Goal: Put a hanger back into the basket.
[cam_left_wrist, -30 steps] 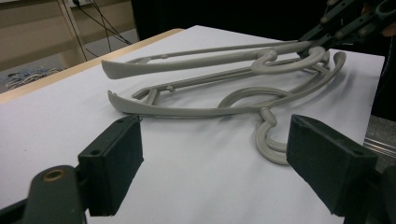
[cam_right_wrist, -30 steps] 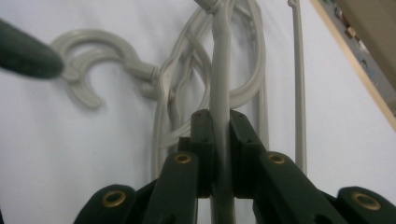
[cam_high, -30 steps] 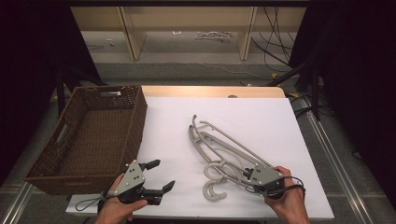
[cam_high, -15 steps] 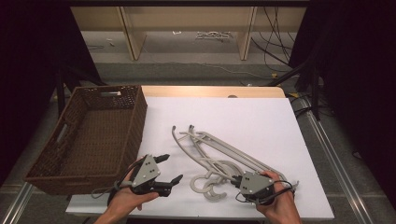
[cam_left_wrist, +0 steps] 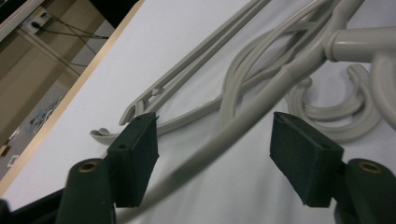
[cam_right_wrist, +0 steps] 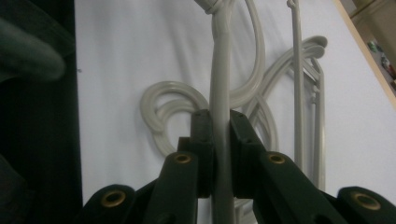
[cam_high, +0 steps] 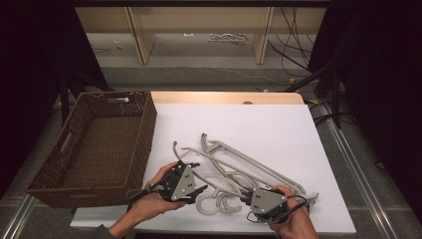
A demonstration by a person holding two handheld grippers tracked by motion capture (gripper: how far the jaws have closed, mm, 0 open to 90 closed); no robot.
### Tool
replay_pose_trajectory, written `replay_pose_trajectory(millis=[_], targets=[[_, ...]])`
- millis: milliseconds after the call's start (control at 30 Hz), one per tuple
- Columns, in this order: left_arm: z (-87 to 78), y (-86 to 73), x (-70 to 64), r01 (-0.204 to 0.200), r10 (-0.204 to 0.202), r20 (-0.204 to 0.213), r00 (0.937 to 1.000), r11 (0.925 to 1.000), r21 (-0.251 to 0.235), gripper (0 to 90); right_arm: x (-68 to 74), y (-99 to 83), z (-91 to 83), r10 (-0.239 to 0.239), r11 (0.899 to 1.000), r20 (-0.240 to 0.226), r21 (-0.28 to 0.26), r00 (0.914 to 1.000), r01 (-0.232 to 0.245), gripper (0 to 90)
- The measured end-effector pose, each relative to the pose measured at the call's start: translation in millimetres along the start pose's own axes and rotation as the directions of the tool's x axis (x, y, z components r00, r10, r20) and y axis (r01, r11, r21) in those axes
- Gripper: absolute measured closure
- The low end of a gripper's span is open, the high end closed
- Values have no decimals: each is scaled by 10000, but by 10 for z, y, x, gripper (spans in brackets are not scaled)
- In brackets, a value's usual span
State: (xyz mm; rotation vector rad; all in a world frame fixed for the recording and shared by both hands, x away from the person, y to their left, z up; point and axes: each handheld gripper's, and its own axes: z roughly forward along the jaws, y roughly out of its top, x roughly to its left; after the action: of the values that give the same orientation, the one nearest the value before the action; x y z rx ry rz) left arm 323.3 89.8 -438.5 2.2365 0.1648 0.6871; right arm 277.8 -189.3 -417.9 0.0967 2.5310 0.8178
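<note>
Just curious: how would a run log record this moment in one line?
right hand-held gripper: shut on hanger | left hand-held gripper: open around hanger arm | basket: empty

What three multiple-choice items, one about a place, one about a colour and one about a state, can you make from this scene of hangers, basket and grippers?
1. Where does the wicker basket stand?
A. left of the white board
B. on the hangers
C. right of the board

2. What colour are the hangers?
A. red
B. pale grey
C. black

3. How is the right gripper?
A. wide open
B. shut on a hanger arm
C. lying in the basket

Answers:
1 A, the high view shows the basket beside the left edge of the white board.
2 B, all the hangers look pale grey.
3 B, in the right gripper view the jaws press a hanger arm between them, while the left gripper stands open.
</note>
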Motion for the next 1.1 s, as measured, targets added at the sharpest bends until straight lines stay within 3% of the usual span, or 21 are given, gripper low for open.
replay_pose_trajectory(millis=[33, 133, 233, 300, 333, 433, 500, 533, 567, 633, 700, 733, 767, 800, 833, 867, 900, 933, 967, 1033, 1100], targets=[[10, 14, -7, -142, 142, 110, 9998, 9999, 9, 356, -5, 9, 7, -272, 9996, 7, -79, 9996, 272, 825], [39, 55, -25, -517, 500, 578, 9971, 9983, 275, 427, 63, 52, 24, 207, 9995, -308, -221, 9993, -214, 824], [38, 82, -53, -996, 964, 754, 9925, 9942, 397, 611, 68, 56, 25, 180, 9996, -216, -211, 9996, -185, 824], [18, 119, -86, -1668, 1629, 815, 9833, 9850, 433, 639, 58, 48, 25, 231, 9994, -238, -252, 9994, -237, 824], [-18, 164, -90, -2276, 2237, 712, 9721, 9723, 532, 666, 49, 37, 13, 87, 9995, -325, -298, 9994, -96, 821], [-53, 193, -83, -2555, 2521, 770, 9646, 9661, 380, 689, 38, 28, 5, -14, 9989, -68, -469, 10000, 10, 811], [-88, 220, -77, -2562, 2535, 854, 9636, 9664, 225, 720, 14, 15, -6, -283, 9983, 290, -496, 9992, 298, 795], [-97, 231, -82, -2360, 2343, 887, 9681, 9717, 89, 738, -14, 3, -14, -492, 9975, 561, -480, 9972, 520, 791], [-116, 244, -72, -2165, 2138, 1084, 9708, 9762, 141, 751, 6, 0, -8, 102, 9976, 633, -695, 9979, -58, 788], [-122, 261, -93, -2522, 2502, 787, 9650, 9675, 163, 766, -15, -20, -20, 478, 9955, 892, -863, 9949, -401, 705], [-147, 277, -65, -1752, 1744, 1224, 9770, 9845, -44, 783, -33, -30, -18, 1057, 9885, 1444, -1225, 9839, -882, 595], [-147, 277, -65, -1752, 1744, 1224, 9770, 9845, -44, 787, -33, -30, -18, 1057, 9885, 1444, -1225, 9839, -882, 595], [-152, 280, -60, -1584, 1578, 1267, 9793, 9874, -58, 787, -42, -26, -24, 1325, 9844, 1644, -1369, 9775, -1105, 545], [-168, 286, -31, -1362, 1359, 1180, 9837, 9907, -52, 792, -57, -20, -49, 2239, 9632, 1739, -1894, 9590, -1906, 474], [-175, 283, -14, -1128, 1129, 1209, 9862, 9936, -76, 793, -68, -22, -66, 2603, 9509, 1711, -2160, 9503, -2216, 446], [-175, 283, -14, -1128, 1129, 1209, 9862, 9936, -76, 793, -68, -22, -66, 2603, 9509, 1711, -2160, 9503, -2216, 446], [-189, 280, 12, -971, 972, 1194, 9881, 9953, -66, 793, -77, -26, -82, 2909, 9386, 1732, -2424, 9410, -2455, 419], [-213, 272, 67, -464, 474, 1222, 9914, 9989, -105, 793, -92, -37, -114, 3477, 9126, 1817, -2905, 9198, -2876, 383], [-213, 272, 67, -464, 474, 1222, 9914, 9989, -105, 793, -92, -37, -114, 3477, 9126, 1817, -2905, 9198, -2876, 383], [-235, 269, 118, -51, 57, 1129, 9936, 10000, -56, 794, -108, -54, -143, 3941, 8867, 1922, -3366, 8987, -3169, 366], [-253, 259, 180, 30, -36, 933, 9956, 10000, 60, 793, -128, -76, -176, 4236, 8668, 1935, -3702, 8850, -3339, 341]])
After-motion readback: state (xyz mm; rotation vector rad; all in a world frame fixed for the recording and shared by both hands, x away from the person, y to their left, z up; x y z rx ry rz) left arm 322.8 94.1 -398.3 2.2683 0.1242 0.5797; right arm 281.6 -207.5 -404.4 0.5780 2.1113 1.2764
